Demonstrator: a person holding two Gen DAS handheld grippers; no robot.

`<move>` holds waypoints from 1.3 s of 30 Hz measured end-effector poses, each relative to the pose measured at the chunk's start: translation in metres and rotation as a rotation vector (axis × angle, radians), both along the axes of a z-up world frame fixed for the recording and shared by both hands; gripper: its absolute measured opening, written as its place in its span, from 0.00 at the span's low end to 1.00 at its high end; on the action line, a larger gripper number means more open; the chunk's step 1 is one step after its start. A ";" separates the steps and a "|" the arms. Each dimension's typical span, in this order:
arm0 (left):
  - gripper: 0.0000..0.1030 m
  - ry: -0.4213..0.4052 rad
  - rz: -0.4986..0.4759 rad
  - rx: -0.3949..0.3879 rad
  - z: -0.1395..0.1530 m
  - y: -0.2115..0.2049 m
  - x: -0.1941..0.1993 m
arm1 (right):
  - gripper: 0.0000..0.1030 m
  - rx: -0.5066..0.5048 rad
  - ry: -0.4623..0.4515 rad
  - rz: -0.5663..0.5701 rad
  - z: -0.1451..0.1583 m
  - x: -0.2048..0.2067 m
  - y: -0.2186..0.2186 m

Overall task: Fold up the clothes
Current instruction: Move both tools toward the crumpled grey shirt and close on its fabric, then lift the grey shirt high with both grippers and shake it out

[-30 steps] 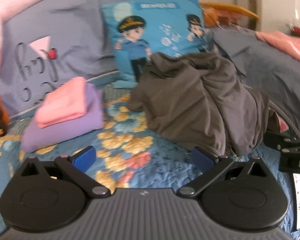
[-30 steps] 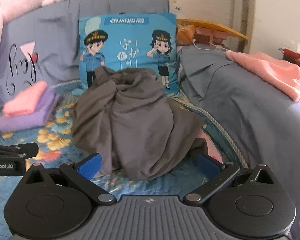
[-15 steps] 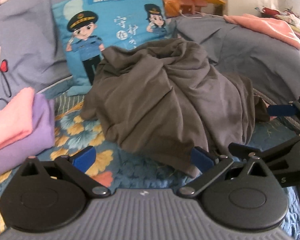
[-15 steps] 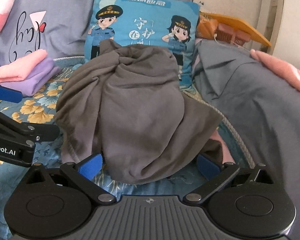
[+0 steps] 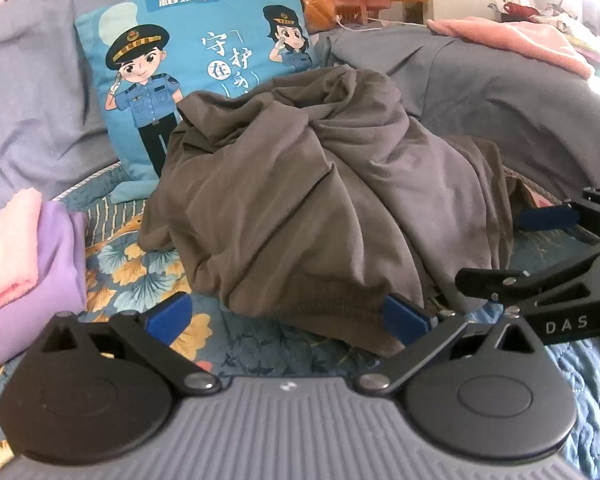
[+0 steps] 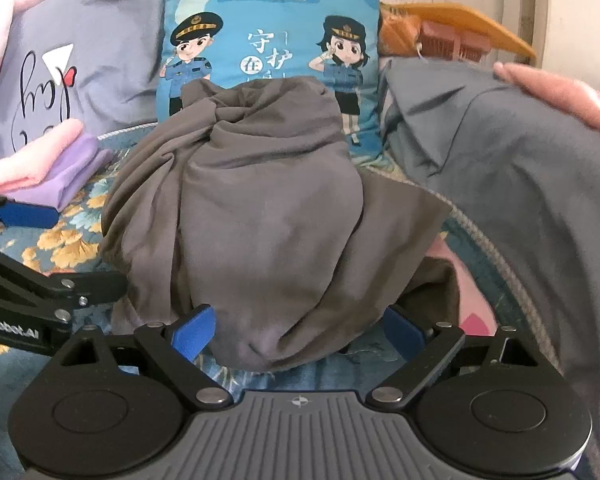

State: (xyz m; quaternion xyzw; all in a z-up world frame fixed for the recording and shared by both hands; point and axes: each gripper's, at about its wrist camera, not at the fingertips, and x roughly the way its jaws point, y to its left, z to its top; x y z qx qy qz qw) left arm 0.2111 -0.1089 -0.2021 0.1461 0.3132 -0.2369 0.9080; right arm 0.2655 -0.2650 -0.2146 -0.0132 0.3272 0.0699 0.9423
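Note:
A crumpled grey garment lies heaped on the floral bedspread, leaning against a blue cartoon cushion. My left gripper is open at the heap's near edge, with the hem lying by its right finger. In the right wrist view the same garment fills the middle. My right gripper has its jaws closing, and the heap's lower bulge sits between the blue pads without being pinched. Each gripper shows at the edge of the other's view.
A folded pink and purple stack sits to the left of the garment. A grey-blue quilt rises on the right with a pink cloth on top. A grey pillow with script stands at the back left.
Both grippers have come down and closer to the grey garment. The left view has swung from the folded stack onto the heap. The right jaws have narrowed a little around its lower edge.

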 end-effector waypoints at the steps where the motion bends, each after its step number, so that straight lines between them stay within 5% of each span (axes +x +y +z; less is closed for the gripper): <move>1: 1.00 -0.002 0.007 0.003 0.000 -0.001 0.001 | 0.88 0.013 0.012 -0.007 -0.001 0.002 -0.001; 8: 1.00 -0.028 -0.027 0.007 -0.005 -0.013 0.003 | 0.85 0.139 0.055 -0.065 -0.013 0.006 -0.019; 12: 0.98 -0.021 -0.077 -0.029 -0.012 -0.019 -0.004 | 0.62 0.214 0.084 -0.044 -0.018 0.009 -0.027; 20: 0.78 -0.023 -0.092 -0.072 -0.019 -0.018 -0.013 | 0.19 0.307 0.083 -0.028 -0.016 0.007 -0.037; 24: 0.36 0.008 -0.084 -0.095 -0.019 -0.014 -0.013 | 0.14 0.322 0.066 -0.034 -0.010 0.001 -0.038; 27: 0.19 0.005 -0.077 -0.085 -0.017 -0.016 -0.016 | 0.13 0.296 0.044 -0.038 -0.005 -0.004 -0.036; 31: 0.10 0.007 -0.041 -0.083 -0.011 -0.014 -0.019 | 0.12 0.262 0.023 -0.040 0.001 -0.009 -0.034; 39: 0.08 -0.037 0.031 -0.040 0.019 -0.014 -0.036 | 0.10 0.224 -0.014 -0.064 0.018 -0.019 -0.031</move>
